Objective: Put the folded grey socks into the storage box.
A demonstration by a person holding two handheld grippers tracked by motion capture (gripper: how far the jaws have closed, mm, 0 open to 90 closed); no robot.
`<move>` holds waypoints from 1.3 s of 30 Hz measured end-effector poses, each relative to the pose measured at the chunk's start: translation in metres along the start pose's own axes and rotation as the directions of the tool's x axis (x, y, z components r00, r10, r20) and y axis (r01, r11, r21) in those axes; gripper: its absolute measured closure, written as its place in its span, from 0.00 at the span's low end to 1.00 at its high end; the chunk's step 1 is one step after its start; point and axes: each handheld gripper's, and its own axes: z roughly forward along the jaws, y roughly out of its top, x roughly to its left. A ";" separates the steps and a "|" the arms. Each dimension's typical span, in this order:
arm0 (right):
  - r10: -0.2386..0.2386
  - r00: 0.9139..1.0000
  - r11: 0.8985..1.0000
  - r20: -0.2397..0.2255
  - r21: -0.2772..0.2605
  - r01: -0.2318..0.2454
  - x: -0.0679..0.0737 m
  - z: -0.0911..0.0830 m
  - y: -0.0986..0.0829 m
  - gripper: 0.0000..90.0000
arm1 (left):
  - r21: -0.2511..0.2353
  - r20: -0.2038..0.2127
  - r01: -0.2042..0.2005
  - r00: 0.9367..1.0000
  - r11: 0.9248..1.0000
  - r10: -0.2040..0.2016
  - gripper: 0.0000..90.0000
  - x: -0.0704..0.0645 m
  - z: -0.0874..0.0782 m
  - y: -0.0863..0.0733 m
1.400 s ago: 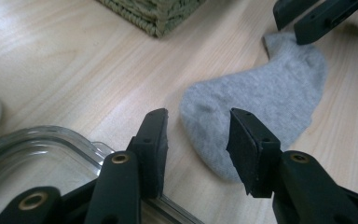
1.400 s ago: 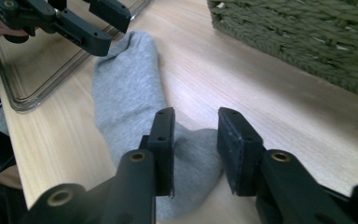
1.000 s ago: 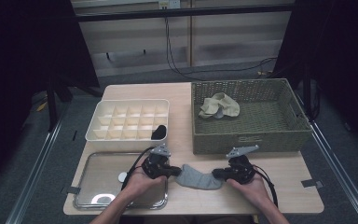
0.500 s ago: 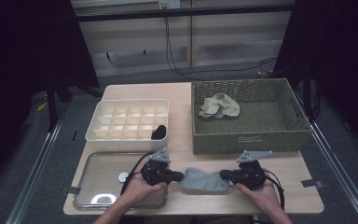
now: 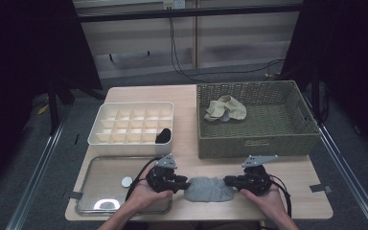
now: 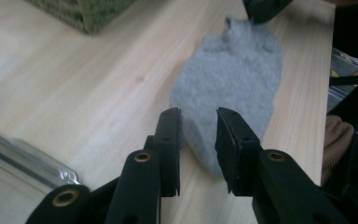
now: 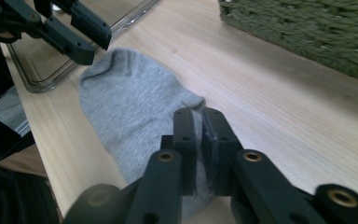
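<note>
Grey sock [image 5: 209, 189], flat at the table's [image 5: 191, 100] near edge: right gripper [image 7: 198, 122] clenched on one end, left gripper [image 6: 198, 122] released astride the other, seemingly not gripping, so a one-sided pull would likely drag or bunch it.

Light wooden table [image 5: 191, 98] | green wicker basket [image 5: 254, 139] at 2 o'clock | white compartment box [image 5: 133, 142] at 10 | clear tray [image 5: 106, 168] at 8 | grey sock [image 5: 209, 189] at 6
</note>
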 end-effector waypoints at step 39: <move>0.043 0.998 0.999 0.041 0.024 -0.044 -0.018 0.007 -0.003 0.87 | 0.036 0.063 -0.062 0.996 0.997 0.059 0.67 -0.009 0.022 -0.004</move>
